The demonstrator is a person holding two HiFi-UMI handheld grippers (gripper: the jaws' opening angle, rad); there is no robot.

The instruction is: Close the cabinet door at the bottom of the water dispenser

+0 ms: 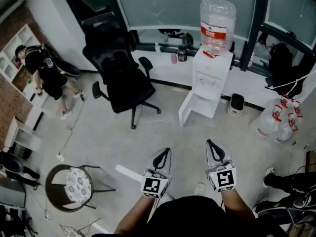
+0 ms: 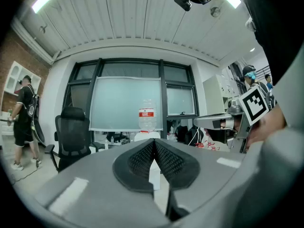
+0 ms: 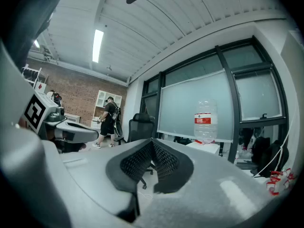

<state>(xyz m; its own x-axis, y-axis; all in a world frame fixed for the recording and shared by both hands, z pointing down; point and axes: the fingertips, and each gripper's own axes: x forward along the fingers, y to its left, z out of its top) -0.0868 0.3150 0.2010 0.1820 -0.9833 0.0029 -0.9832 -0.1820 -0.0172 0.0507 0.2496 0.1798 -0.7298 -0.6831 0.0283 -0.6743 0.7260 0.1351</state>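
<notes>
The white water dispenser (image 1: 213,75) stands by the window wall with a clear bottle (image 1: 217,23) on top. Its bottom cabinet door (image 1: 186,109) hangs open, swung out to the left. Both grippers are held level over the floor, well short of the dispenser. My left gripper (image 1: 166,151) is shut with nothing in it, its pads meeting at the tip (image 2: 153,140). My right gripper (image 1: 210,142) is beside it, jaws together and empty (image 3: 152,140). The bottle (image 2: 147,115) shows straight ahead in the left gripper view and to the right (image 3: 204,120) in the right gripper view.
A black office chair (image 1: 123,80) stands left of the dispenser. A round stool with a patterned cushion (image 1: 78,182) is at the lower left. A person (image 1: 45,73) walks at the far left. A small black bin (image 1: 237,103) and empty bottles (image 1: 275,123) sit right of the dispenser.
</notes>
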